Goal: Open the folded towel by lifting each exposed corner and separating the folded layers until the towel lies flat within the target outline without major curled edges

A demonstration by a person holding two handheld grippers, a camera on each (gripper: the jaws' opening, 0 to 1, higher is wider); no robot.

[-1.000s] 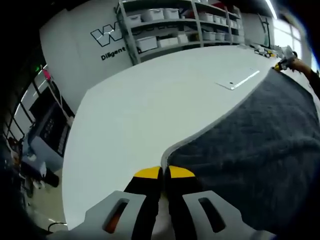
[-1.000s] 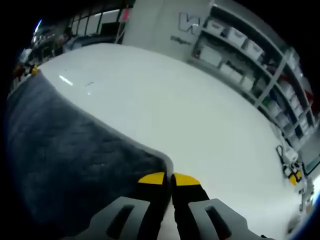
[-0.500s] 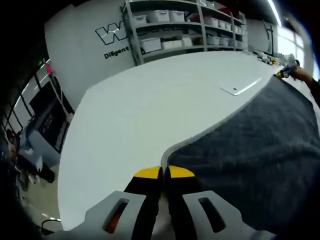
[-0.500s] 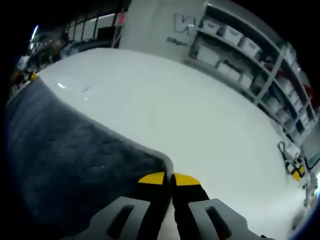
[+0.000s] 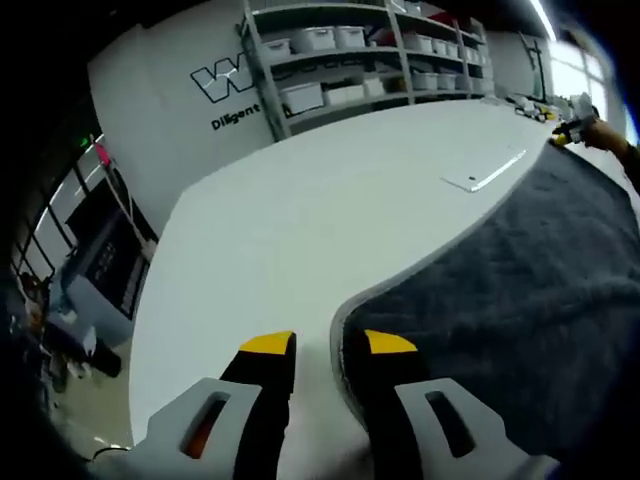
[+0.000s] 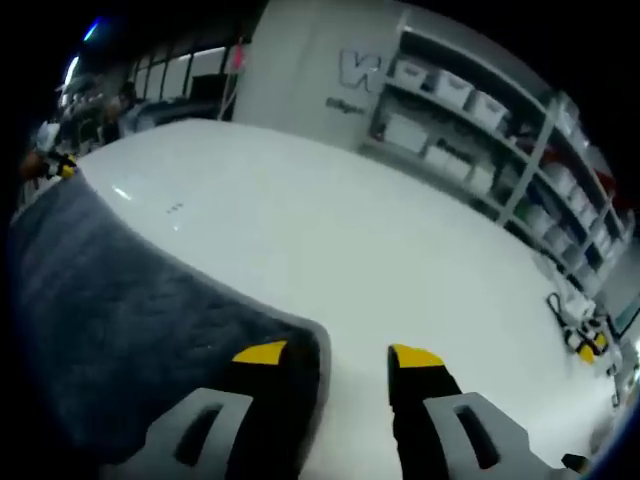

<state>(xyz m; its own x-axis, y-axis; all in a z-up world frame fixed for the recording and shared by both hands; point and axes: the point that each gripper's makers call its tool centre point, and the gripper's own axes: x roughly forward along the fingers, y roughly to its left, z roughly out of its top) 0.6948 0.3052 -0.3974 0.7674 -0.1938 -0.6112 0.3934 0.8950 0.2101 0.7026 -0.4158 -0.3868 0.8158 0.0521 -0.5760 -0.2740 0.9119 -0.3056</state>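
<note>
Left gripper view: left gripper (image 5: 318,345) spread apart, yellow-tipped fingers (image 5: 266,344) holding nothing. Dark grey towel (image 5: 520,300) spread on the white table (image 5: 300,220), its near corner lying in the gap between the jaws, close against the finger on the towel's side; whether cloth and finger touch, hard to tell. From that corner, one pale-bound edge running away toward a thin flat strip on the table (image 5: 483,171) beyond the towel, the body of the cloth all to one side of the jaws. At the towel's far end, a small yellow-tipped gripper (image 5: 562,133) with a hand.

Right gripper view: right gripper (image 6: 336,356) also wide open, empty. Towel (image 6: 130,300) corner under or just against the finger nearest the cloth; the other finger over bare table (image 6: 400,240). Long hemmed edge stretching from this corner toward a distant yellow-tipped gripper (image 6: 52,165) at the towel's far end.

Judgement: each gripper nearest its own corner, both corners apparently let go; any smoothing pull probably outward along that shared edge.
</note>
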